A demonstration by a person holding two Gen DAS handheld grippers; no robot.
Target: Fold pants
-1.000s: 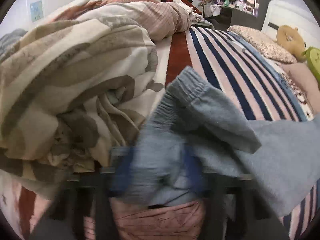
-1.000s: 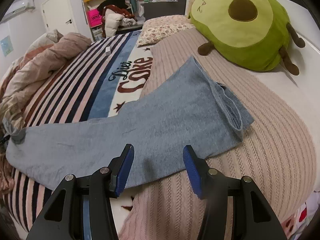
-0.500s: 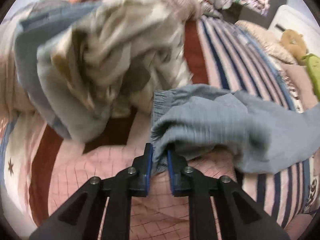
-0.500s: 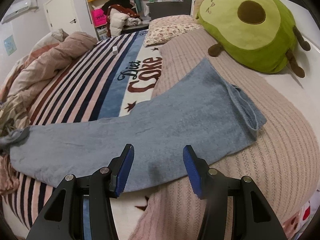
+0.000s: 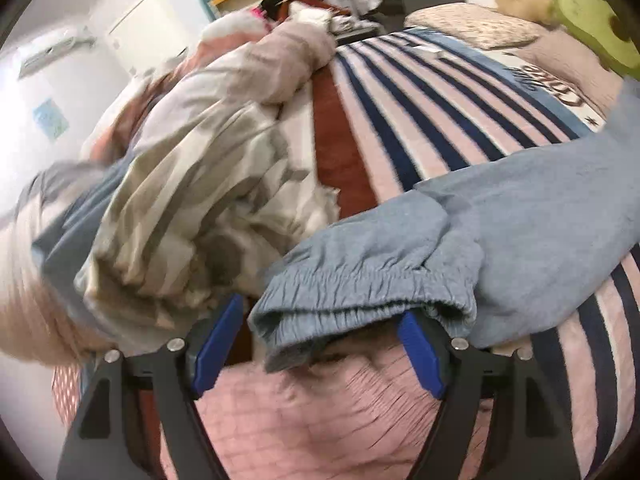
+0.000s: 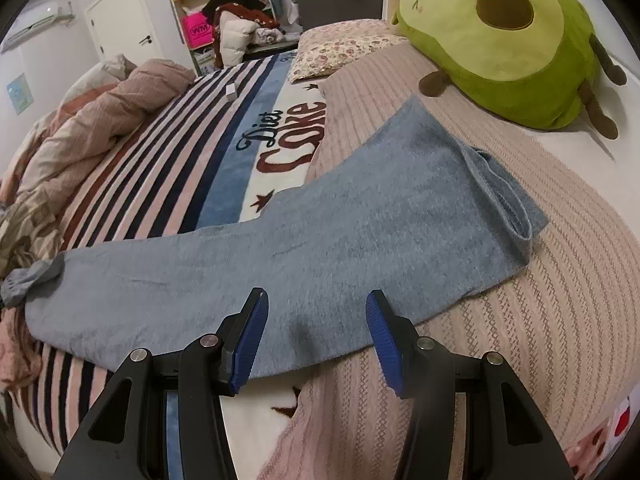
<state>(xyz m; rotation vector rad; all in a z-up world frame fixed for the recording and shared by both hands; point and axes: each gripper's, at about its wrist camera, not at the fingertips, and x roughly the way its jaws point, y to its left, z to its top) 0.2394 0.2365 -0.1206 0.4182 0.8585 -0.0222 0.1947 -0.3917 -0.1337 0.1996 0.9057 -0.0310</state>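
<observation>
Light blue pants [image 6: 320, 240] lie stretched across the bed, legs stacked, hems [image 6: 508, 200] at the right near the avocado plush. The elastic waistband [image 5: 360, 292] shows close in the left wrist view, bunched on the pink quilt. My left gripper [image 5: 320, 344] is open, its blue pads either side of the waistband's lower edge, not clamping it. My right gripper [image 6: 316, 332] is open and empty, hovering over the near edge of the pant legs at mid-length.
A crumpled beige and grey duvet [image 5: 192, 200] is heaped left of the waistband. A striped Diet Coke blanket [image 6: 224, 148] covers the bed. A green avocado plush [image 6: 508, 40] and a floral pillow [image 6: 340, 44] lie at the head end.
My left gripper was shut on the waistband half a second ago; now it is open and the waistband lies loose. The right gripper has stayed open, shifting slightly over the legs.
</observation>
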